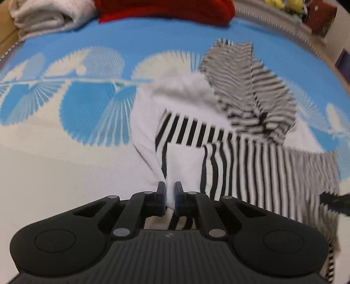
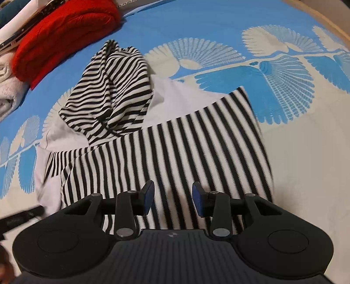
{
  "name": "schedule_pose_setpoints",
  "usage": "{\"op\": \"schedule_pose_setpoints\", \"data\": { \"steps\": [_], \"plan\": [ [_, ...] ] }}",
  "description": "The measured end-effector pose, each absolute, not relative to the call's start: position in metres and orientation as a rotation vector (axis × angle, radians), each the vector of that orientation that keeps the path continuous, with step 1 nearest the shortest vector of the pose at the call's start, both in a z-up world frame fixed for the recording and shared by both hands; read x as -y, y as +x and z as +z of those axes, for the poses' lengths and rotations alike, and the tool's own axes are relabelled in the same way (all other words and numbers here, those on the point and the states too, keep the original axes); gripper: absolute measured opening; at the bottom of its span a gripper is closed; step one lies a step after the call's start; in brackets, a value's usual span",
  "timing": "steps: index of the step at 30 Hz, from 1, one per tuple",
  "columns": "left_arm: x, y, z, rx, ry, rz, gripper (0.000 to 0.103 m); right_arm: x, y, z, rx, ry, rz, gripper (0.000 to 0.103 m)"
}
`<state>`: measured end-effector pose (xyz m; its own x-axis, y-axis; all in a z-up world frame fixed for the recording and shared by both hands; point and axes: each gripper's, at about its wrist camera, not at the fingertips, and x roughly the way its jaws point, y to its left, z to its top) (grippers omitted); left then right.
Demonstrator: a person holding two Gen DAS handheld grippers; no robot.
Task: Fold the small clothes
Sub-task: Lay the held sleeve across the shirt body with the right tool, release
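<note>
A small black-and-white striped garment with white lining (image 1: 240,153) lies on a blue and cream patterned cloth (image 1: 87,91). My left gripper (image 1: 170,192) is shut on a white fold of the garment's near edge. In the right wrist view the striped garment (image 2: 175,153) lies spread flat, with a crumpled striped part (image 2: 109,94) at its far left. My right gripper (image 2: 172,194) is open and empty, just above the garment's near striped edge. The tip of the left gripper (image 2: 19,216) shows at that view's left edge.
A red knitted garment (image 2: 63,32) and a folded cream towel (image 1: 43,17) lie at the far edge of the cloth. Small objects (image 1: 306,13) stand at the far right in the left wrist view. The patterned cloth (image 2: 306,153) spreads to the right of the garment.
</note>
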<state>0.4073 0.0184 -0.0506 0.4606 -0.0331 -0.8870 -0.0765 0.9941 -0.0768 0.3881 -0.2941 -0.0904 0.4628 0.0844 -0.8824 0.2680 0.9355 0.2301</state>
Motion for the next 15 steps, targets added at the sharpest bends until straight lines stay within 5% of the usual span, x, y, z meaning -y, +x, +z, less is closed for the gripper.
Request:
{"op": "schedule_pose_setpoints", "data": {
  "steps": [9,15],
  "plan": [
    [-0.049,0.409,-0.056,-1.173,-0.205,0.118,0.002,0.275,0.389,-0.124,-1.194,0.303,-0.175,0.041],
    [-0.042,0.409,-0.033,-1.077,-0.208,0.057,0.021,0.271,0.39,-0.129,-1.198,0.277,-0.207,0.041]
  ]
}}
